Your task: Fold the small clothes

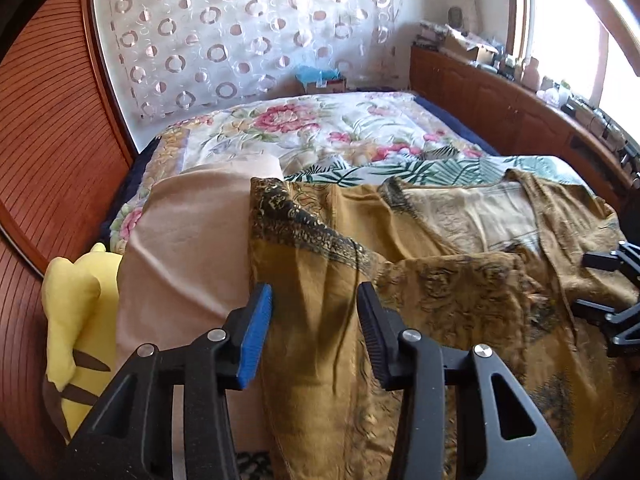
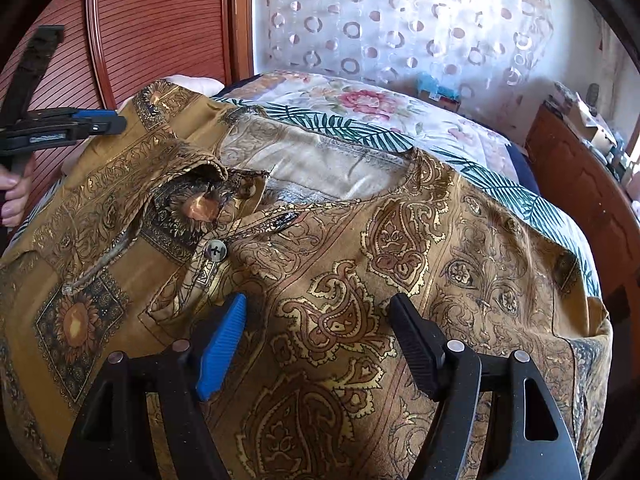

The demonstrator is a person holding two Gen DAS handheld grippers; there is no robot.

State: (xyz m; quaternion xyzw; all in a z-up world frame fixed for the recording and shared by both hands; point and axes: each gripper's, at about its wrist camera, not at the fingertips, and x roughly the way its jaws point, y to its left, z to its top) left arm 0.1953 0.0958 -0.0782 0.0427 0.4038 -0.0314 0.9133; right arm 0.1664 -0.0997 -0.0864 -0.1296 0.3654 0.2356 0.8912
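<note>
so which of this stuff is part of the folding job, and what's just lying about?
In the job:
shirt
left hand-held gripper
right hand-held gripper

Lying about:
yellow soft toy
pink cloth
floral bedspread
cardboard box

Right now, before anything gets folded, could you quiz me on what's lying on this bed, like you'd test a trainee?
1. True or false: the patterned shirt is already folded into a neat pile.
2. What sits beside the bed? A: a yellow plush. B: a red ball.
3. Fill in: the right gripper has its jaws ____ above the shirt.
Key: 1 false; 2 A; 3 open.
</note>
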